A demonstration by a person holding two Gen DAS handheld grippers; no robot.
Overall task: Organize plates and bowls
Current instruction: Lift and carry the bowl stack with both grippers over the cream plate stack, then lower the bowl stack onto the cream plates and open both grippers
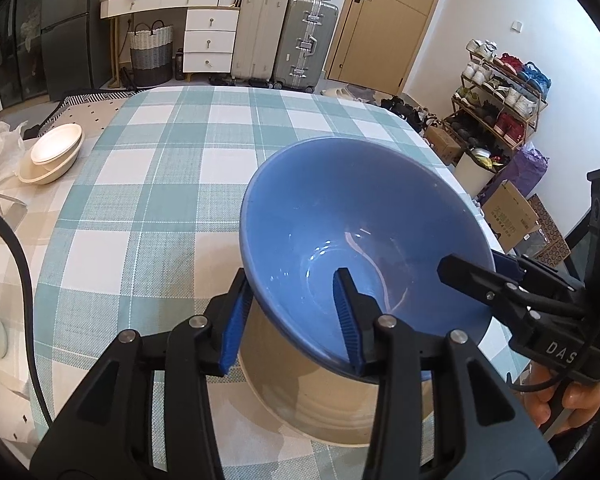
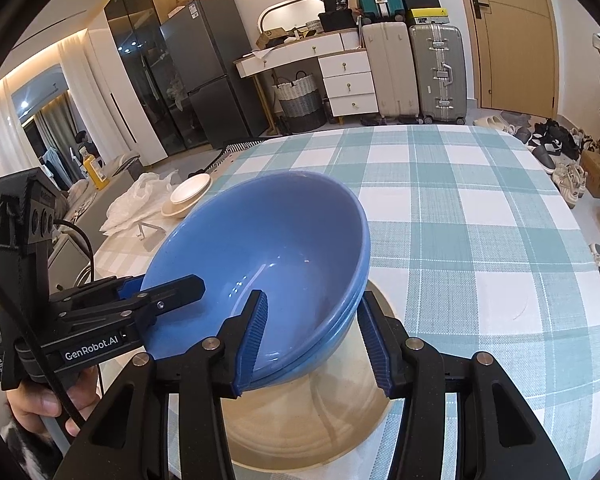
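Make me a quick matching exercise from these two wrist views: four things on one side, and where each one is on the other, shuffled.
Things:
1. blue bowl
2. beige plate
3. cream bowls
4. suitcases

Places:
A. on the floor by the door
B. stacked at the table's far left edge
C. flat on the checked cloth, under the bowl
D. tilted, its rim between both tongs

Pairs: 1-D, 2-C, 3-B, 4-A
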